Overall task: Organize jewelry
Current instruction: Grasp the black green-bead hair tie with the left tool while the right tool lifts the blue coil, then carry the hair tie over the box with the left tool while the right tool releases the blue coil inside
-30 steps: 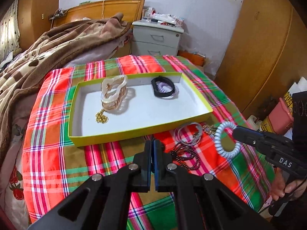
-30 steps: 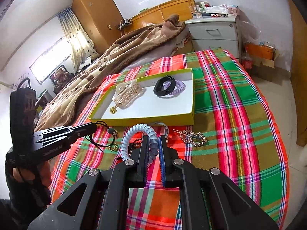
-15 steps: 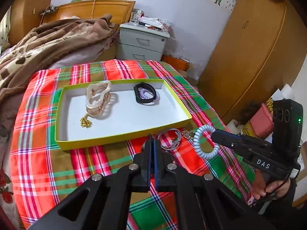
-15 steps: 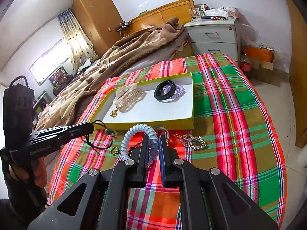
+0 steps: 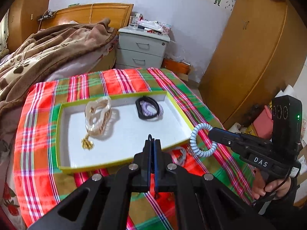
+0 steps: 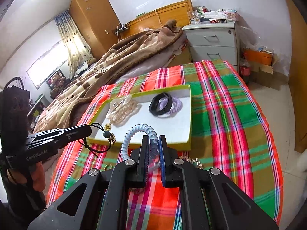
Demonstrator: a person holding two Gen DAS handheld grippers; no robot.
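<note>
A yellow-rimmed white tray (image 5: 122,161) (image 6: 189,115) lies on the plaid cloth. It holds a cream hair claw (image 5: 98,116) (image 6: 121,111), a gold chain (image 5: 87,143), a black band (image 5: 146,109) (image 6: 161,104) and a lilac coil tie (image 6: 175,105). My left gripper (image 5: 153,143) (image 6: 90,130) is shut on a black cord bracelet (image 6: 99,145) with a bead and gold charm, held over the tray's near edge. My right gripper (image 6: 153,143) (image 5: 210,133) is shut on a pale blue coil hair tie (image 6: 138,132) (image 5: 201,140), held at the tray's right corner.
Loose jewelry lies on the plaid cloth (image 5: 38,134) before the tray: a silver bangle (image 5: 180,153) and a gold clip (image 6: 194,162). A brown blanket (image 5: 38,57) is piled on the bed behind. A grey nightstand (image 5: 141,49) and a wooden wardrobe (image 5: 249,57) stand beyond.
Both grippers have risen and moved forward toward the tray, each still shut on its piece. The black cord now hangs over the tray's near edge.
</note>
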